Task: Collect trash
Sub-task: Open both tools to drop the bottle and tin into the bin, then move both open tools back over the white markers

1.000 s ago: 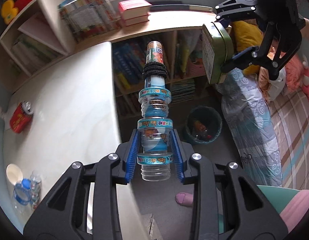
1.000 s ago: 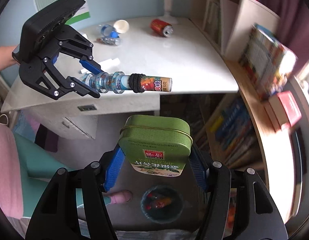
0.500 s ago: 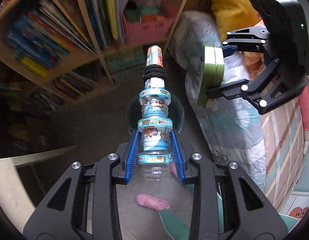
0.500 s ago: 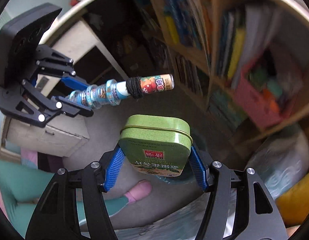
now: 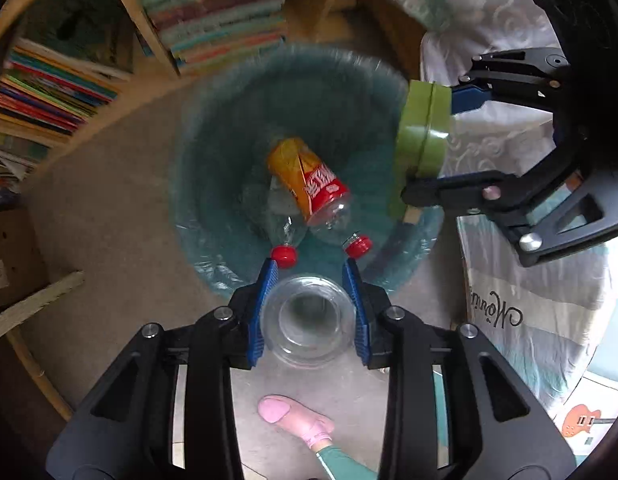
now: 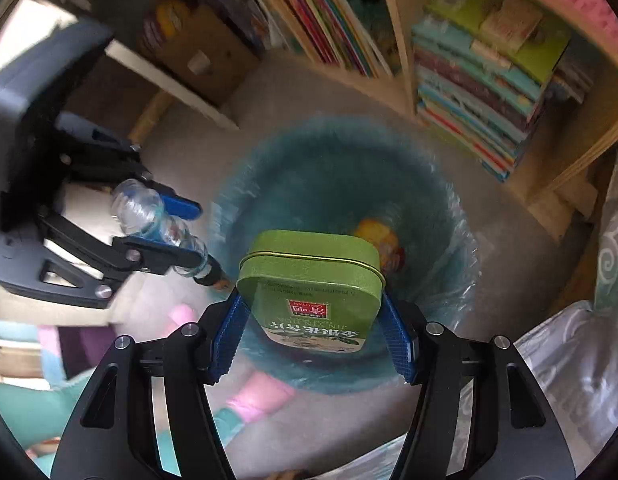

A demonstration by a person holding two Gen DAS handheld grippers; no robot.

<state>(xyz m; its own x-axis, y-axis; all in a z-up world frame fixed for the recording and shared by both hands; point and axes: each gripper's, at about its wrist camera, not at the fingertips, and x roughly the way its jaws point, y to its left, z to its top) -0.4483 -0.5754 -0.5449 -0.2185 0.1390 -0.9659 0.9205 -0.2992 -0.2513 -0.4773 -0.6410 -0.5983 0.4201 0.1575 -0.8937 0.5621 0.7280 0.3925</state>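
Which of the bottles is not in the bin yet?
The clear bottle clamped in the left gripper, above the bin; two red-capped bottles already lie inside.

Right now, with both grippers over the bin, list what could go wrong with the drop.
1. The green tin in the right gripper sits over the bin's rim, not its centre, in the left wrist view; released there, it may glance off.
2. The long clear bottle in the left gripper points nearly straight down; it could strike the bottles inside and tip out.
3. A foot stands close by.
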